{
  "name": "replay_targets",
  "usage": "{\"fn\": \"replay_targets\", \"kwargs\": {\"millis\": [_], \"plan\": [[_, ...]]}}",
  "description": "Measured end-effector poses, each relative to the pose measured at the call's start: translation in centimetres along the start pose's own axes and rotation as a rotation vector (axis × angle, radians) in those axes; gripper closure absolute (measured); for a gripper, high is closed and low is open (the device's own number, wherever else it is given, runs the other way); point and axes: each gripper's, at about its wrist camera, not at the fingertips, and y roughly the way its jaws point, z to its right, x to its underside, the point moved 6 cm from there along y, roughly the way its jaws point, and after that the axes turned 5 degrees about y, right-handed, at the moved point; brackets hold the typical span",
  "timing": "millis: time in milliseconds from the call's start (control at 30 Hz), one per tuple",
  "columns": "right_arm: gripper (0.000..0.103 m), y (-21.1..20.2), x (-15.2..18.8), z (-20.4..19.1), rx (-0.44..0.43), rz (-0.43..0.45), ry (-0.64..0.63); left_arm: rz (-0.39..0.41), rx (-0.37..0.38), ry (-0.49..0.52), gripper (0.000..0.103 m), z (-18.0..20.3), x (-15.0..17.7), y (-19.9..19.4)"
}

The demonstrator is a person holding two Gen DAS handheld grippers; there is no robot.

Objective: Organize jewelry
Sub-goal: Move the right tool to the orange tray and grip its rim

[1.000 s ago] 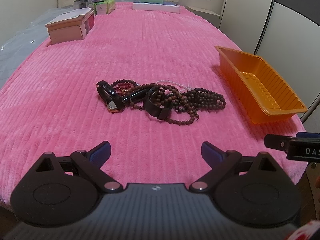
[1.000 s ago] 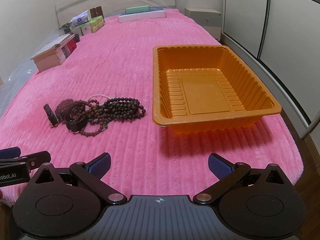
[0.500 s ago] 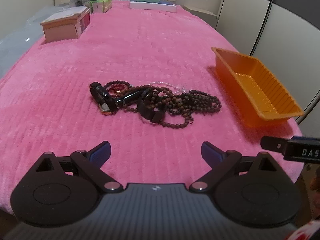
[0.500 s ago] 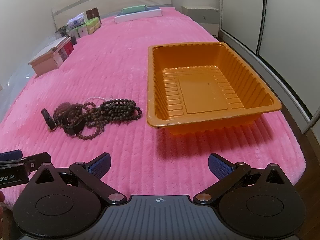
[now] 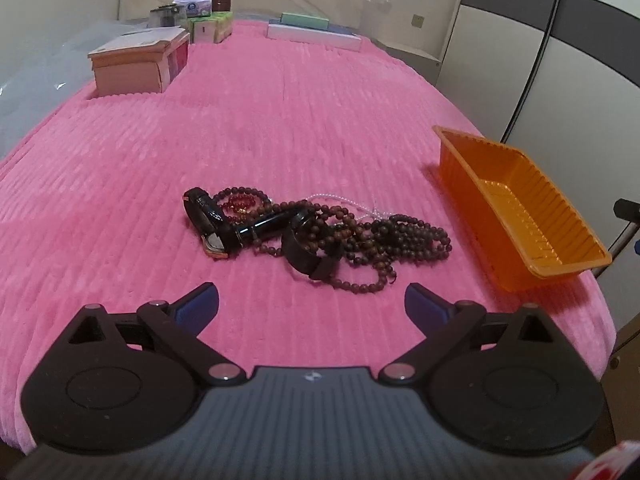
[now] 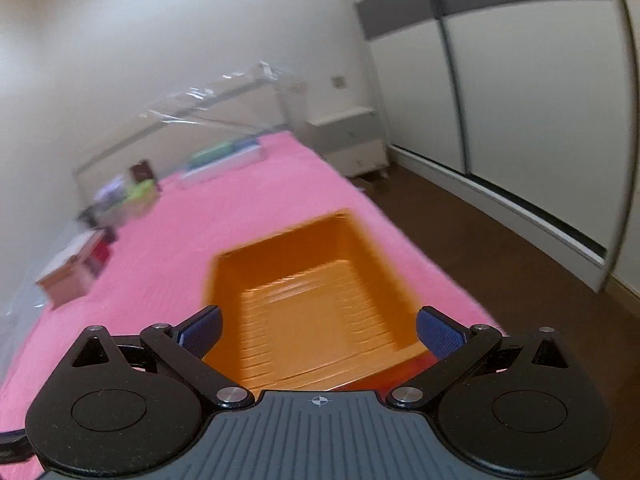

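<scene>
In the left wrist view, the left gripper (image 5: 311,304) is hovering low over the pink bed cover (image 5: 280,120), its fingers (image 5: 198,306) spread wide and holding nothing. Just ahead, a tangled jewelry pile (image 5: 320,228) of dark bead strands, a black watch (image 5: 210,220) and a black bangle (image 5: 306,248) is lying on the cover, with the orange tray (image 5: 560,268) sitting apart to its right. In the blurred right wrist view, the right gripper (image 6: 318,330) is hanging above the tray (image 6: 280,248), its fingers (image 6: 438,332) likewise wide apart and gripping nothing.
</scene>
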Motion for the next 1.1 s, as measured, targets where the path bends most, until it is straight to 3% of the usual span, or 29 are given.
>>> {"fn": "replay_targets", "kwargs": {"millis": [67,167,233,567,667,1100], "plan": [[0.005,1.5,-0.5,1.9,0.041,-0.009,-0.004,-0.016,0.013,-0.005,0.005,-0.1,0.0,0.4],[0.029,4.0,-0.3,4.0,0.056,-0.059,0.013,-0.045,0.016,-0.018,0.005,-0.1,0.3,0.8],[0.035,5.6,0.4,5.0,0.039,-0.097,0.049,-0.072,0.012,-0.037,0.005,-0.3,0.5,1.2],[0.086,8.4,0.6,6.5,-0.026,-0.205,0.074,-0.09,0.045,-0.036,0.007,0.2,0.5,2.2],[0.094,9.7,0.7,6.2,-0.029,-0.218,0.073,-0.084,0.058,-0.033,0.007,0.7,0.2,2.5],[0.097,7.5,-0.6,3.5,0.011,-0.226,-0.01,-0.058,0.05,-0.081,0.007,-1.3,0.5,2.2]]}}
